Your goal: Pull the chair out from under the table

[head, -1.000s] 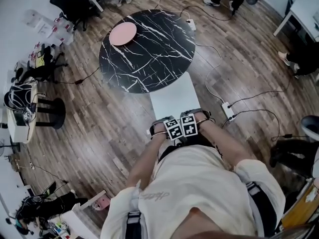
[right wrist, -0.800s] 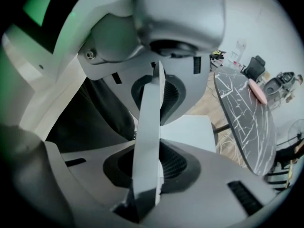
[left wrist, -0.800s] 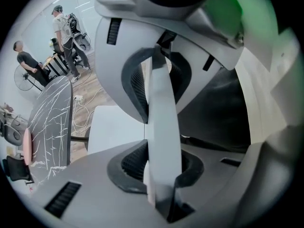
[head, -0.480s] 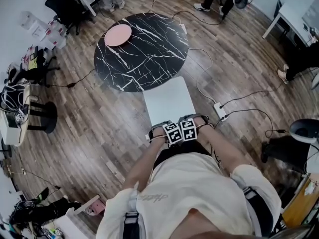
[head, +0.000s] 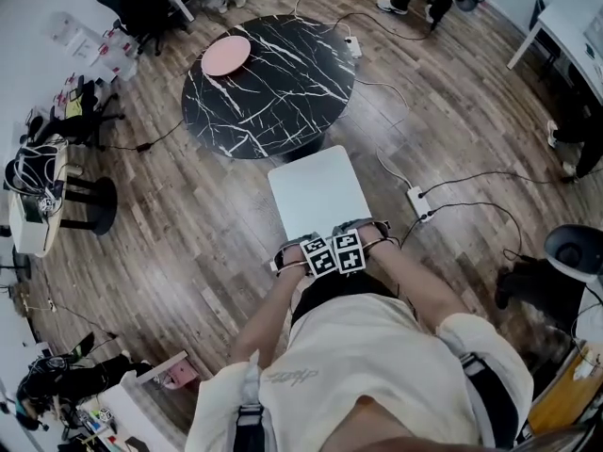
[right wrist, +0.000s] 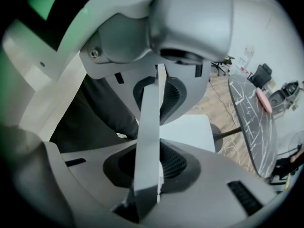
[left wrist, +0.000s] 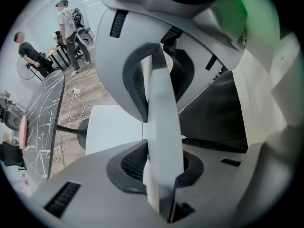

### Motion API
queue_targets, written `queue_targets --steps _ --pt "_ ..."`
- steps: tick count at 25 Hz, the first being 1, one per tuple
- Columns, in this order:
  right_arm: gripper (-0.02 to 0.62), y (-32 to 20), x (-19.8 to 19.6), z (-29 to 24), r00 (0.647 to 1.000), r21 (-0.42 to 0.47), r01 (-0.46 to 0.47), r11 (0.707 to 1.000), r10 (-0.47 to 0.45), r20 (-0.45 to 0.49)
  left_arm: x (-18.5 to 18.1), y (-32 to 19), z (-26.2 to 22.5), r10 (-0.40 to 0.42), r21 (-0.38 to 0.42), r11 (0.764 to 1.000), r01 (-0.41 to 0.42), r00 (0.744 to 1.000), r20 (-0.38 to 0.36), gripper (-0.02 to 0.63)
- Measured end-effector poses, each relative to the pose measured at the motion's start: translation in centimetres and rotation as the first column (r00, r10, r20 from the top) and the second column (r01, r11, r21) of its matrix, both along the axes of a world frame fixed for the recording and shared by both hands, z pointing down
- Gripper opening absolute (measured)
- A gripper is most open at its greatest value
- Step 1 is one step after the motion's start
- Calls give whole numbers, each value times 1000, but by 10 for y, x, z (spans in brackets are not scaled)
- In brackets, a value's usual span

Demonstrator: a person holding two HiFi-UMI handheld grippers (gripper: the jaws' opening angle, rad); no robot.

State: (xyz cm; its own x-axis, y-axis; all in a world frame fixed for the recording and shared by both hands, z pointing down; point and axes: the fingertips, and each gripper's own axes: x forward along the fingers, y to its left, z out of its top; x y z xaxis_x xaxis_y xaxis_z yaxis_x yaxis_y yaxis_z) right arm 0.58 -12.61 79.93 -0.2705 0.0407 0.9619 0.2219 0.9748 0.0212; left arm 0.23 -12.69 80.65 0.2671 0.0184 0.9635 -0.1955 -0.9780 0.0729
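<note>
Both tools are clamped on the white chair (head: pixel 317 194), side by side along the top edge of its backrest (left wrist: pixel 160 122). In the left gripper view the left tool (left wrist: pixel 159 144) has its ribbed pads pressed against either face of that thin panel. The right gripper view shows the right tool (right wrist: pixel 148 148) gripping the same panel in the same way (neither has any slack around it). Seen from the head view, the left tool (head: pixel 311 249) and right tool (head: pixel 345 241) sit touching each other, pointing steeply down.

A second ago the far end of the seat beyond the tools was tucked under the rim of the black marbled tabletop (head: pixel 268 83). Now the whole seat shows, its far edge just clear of that rim, and more wooden floor (head: pixel 188 224) lies between the person and the tabletop. The grip is unchanged. The pink plate (head: pixel 227 56) rests on the tabletop's far left part, well apart from both tools.
</note>
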Motion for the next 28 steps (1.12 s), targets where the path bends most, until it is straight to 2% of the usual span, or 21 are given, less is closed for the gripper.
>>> queue_targets --steps 6,11,22,28 --pt "83 23 6 1 999 2 46 999 -46 7 5 23 2 -47 -1 999 47 999 8 91" --pt "83 45 6 1 999 -3 50 999 -50 6 5 44 2 -52 -4 999 52 999 7 91" --pt "83 84 8 3 1000 6 -3 1000 3 3 7 83 4 0 8 1000 0 1000 7 91" --pt "84 115 8 6 998 -24 -57 998 57 1 6 114 7 50 -3 999 -50 999 8 91"
